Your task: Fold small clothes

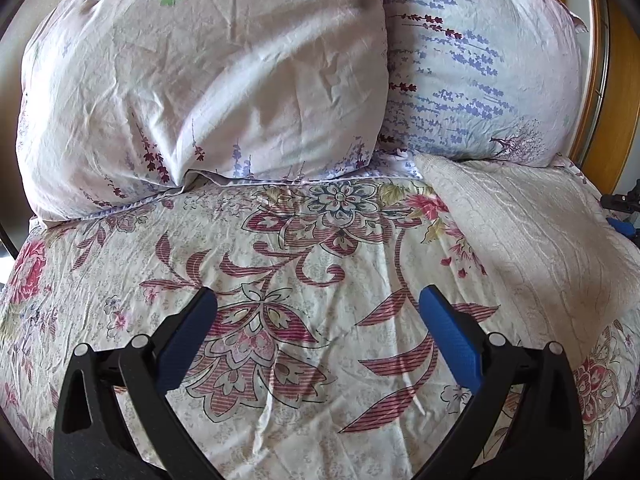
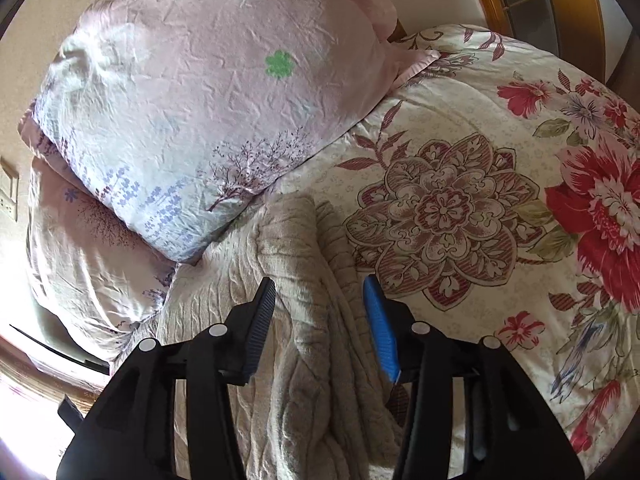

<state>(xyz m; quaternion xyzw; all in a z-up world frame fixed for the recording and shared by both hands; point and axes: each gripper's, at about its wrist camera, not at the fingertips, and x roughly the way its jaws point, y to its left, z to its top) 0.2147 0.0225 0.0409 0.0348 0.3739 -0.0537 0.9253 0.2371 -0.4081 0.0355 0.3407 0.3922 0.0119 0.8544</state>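
Right wrist view — right hand-held gripper point(image 2: 320, 294) parted over beige knit garment point(image 2: 304, 352), gripping nothing — pillows point(image 2: 208, 92) crowd beyond.

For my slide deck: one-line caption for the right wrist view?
Right gripper open above a beige knit garment on a floral bedspread, beside pillows.

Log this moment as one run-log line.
stage: folding | left gripper: open, over floral quilt, empty | right gripper: open, astride beige cable-knit sweater fold, pads clear

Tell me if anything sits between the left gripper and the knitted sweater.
Nothing visible does. The left gripper hangs open over bare floral bedspread, and the cream sweater lies off to its right, with only flat bedspread between them.
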